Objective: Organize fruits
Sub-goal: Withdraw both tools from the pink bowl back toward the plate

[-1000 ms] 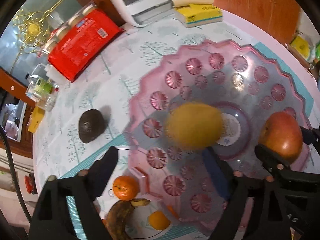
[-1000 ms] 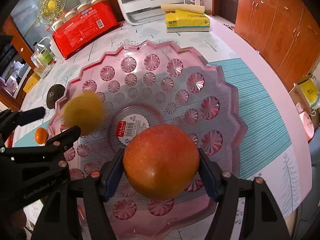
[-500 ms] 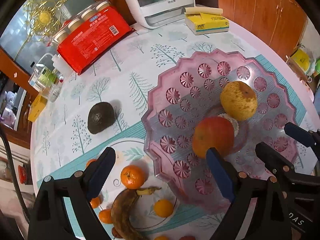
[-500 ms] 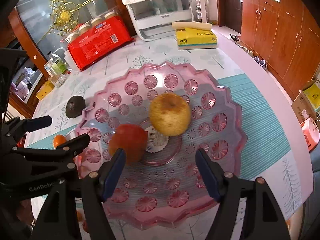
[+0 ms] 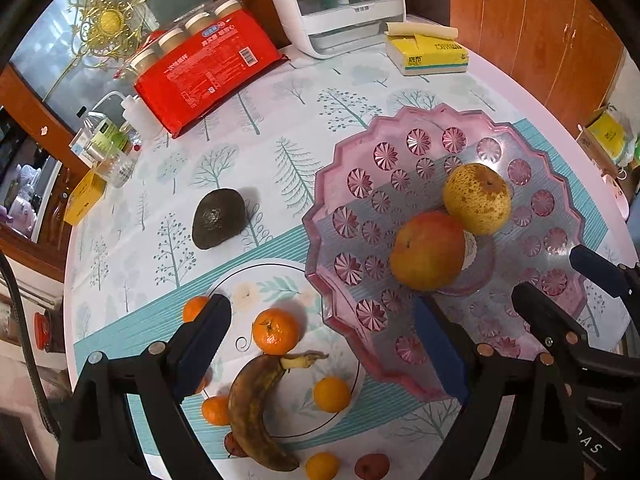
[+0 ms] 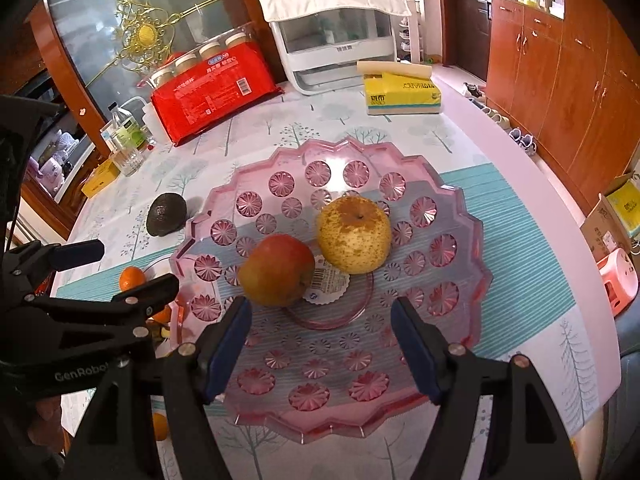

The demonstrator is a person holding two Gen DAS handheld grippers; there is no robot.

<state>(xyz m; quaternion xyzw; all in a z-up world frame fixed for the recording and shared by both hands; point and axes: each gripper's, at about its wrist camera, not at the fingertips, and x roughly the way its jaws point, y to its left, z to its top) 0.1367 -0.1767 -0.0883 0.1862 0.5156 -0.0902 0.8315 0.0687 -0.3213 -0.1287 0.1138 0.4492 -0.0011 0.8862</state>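
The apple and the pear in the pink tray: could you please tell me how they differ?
The apple is smooth red and orange; the pear is yellow with brown speckles. The apple lies nearer the tongs, the pear behind it. Both rest unheld in the pink tray, side by side at its centre.

"GenRobot" on left tongs (image 6: 120, 256) body; other labels illegible.

- Fruit tray (image 6: 460, 320) — translucent pink, pressed with flower rosettes.
- Apple (image 6: 277, 270) — red fading to yellow-green.
- Pear (image 6: 354, 234) — yellow, brown-speckled.
- Avocado (image 5: 218, 218) — dark, near black.
- Tablecloth (image 5: 280, 120) — white with pale trees, teal striped bands.
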